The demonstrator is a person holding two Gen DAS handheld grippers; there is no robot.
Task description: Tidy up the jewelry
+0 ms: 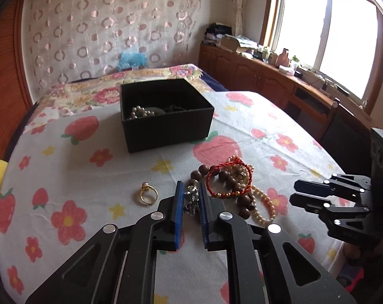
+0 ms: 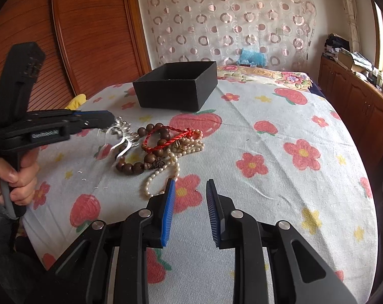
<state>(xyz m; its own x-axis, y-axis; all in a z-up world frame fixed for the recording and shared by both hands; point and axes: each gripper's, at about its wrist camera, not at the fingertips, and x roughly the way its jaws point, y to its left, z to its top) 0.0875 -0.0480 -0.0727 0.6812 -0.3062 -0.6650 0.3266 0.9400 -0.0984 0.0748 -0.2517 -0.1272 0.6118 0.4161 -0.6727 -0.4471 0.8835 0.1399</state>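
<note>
Left wrist view: my left gripper (image 1: 191,202), jaws drawn close, pinching a silver trinket (image 1: 191,198) between the blue pads (image 1: 178,217). Just left of it on the flowered sheet (image 1: 90,190), a gold ring (image 1: 148,194), lying apart. Just right, a heap: red cord bracelet (image 1: 225,177), brown wooden beads (image 1: 223,176), pearl strand (image 1: 263,204), all tangled and touching. Farther back, a black box (image 1: 166,116), open-topped, with pearls (image 1: 140,112) and a greenish piece inside. My right gripper (image 1: 318,195) sits at the right edge.

Right wrist view: my right gripper (image 2: 190,210), jaws spread wide, holding nothing, tips over the sheet (image 2: 267,177) just beside the near end of the pearl strand (image 2: 176,162). Left gripper (image 2: 100,120) at left, side-on, held in a hand (image 2: 16,179); silver trinket (image 2: 121,133) dangles blurred from its tip. Red cord bracelet (image 2: 166,138) and wooden beads (image 2: 138,166) lie beside it. Black box (image 2: 176,88) beyond.
</note>
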